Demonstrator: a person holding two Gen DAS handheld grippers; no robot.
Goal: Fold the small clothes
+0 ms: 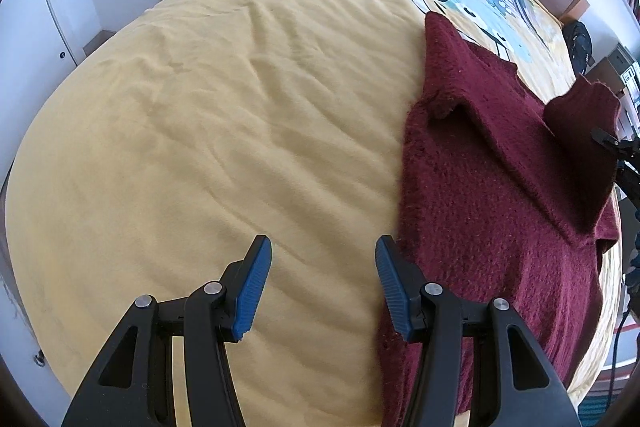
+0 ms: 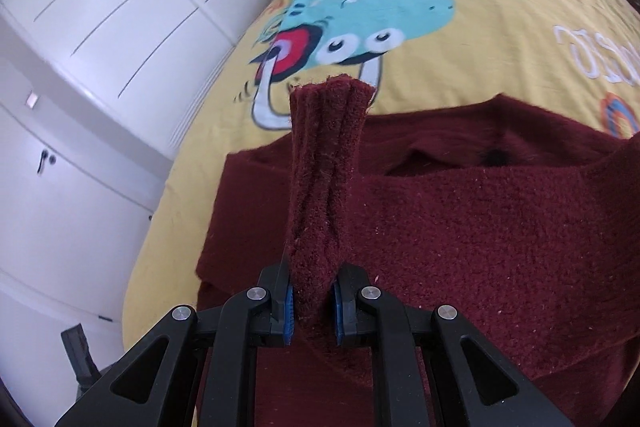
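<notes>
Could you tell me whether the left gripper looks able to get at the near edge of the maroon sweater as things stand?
Probably yes. The left gripper is open and empty, and the maroon sweater lies flat on the yellow bedspread right beside its right-hand finger, with nothing between.

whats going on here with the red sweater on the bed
A person with a gripper in each hand is folding a maroon sweater on a yellow bedspread. The right gripper is shut on a bunched sleeve, lifting it over the body. The left gripper is open and holds nothing, beside the sweater's edge.
</notes>
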